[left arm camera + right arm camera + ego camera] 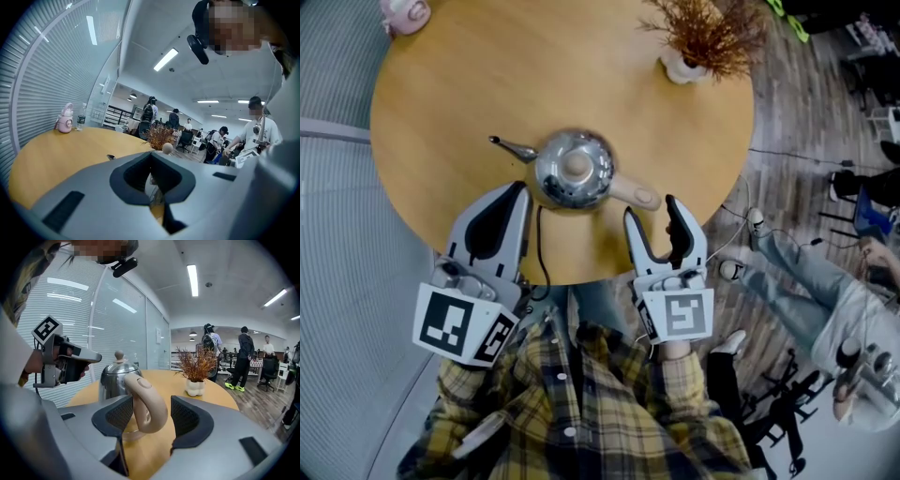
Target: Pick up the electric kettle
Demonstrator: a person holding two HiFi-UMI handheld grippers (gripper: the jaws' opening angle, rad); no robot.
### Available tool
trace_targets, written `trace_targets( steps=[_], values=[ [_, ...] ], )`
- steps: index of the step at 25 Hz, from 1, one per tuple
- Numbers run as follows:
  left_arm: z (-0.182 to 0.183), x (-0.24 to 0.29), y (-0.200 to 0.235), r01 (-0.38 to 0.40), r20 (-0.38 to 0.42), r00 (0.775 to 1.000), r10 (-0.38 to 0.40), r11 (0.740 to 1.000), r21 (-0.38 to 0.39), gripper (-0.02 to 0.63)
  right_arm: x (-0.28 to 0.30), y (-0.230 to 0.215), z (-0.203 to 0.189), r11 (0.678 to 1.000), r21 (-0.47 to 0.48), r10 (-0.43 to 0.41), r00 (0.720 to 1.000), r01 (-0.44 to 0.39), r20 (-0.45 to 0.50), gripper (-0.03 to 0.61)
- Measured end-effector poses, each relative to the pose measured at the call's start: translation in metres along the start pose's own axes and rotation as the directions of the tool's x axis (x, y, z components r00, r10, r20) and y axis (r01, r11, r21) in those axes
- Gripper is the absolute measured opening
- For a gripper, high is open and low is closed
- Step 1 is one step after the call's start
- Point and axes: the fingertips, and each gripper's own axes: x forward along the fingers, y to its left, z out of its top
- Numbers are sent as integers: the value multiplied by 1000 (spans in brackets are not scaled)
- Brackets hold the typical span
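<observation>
Bracketing the beige handle (145, 401) of the electric kettle (574, 169) at the table's (459, 75) near edge, my right gripper (652, 214) stands open, not yet clamped. My left gripper (514, 195) is closed on nothing. Grip and lift remain.
</observation>
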Motion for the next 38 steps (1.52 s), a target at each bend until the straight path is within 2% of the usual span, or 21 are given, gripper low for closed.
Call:
trace_targets(
  steps=[4,14,20,33,36,38],
  values=[
    [-3,-2,3,-11,-6,1000,11,1000,-4,3,5,-2,-10,1000,2,-21,1000,21,-18,252],
    [-19,-5,16,-42,-34,999,41,999,-12,3,26,-10,-22,999,21,-41,999,40,33,250],
    [-23,-5,22,-54,-36,998,53,998,-18,3,38,-18,-23,997,5,-81,995,81,61,250],
    [-26,-9,30,-50,-36,998,50,998,-26,3,56,-32,-25,985,91,-154,985,148,71,249],
    [-27,-8,31,-44,-33,999,43,999,-30,3,59,-34,-26,981,100,-176,982,168,72,233],
    [-28,-8,31,-43,-31,999,42,999,-32,3,61,-34,-25,977,97,-196,977,188,80,196]
  ],
)
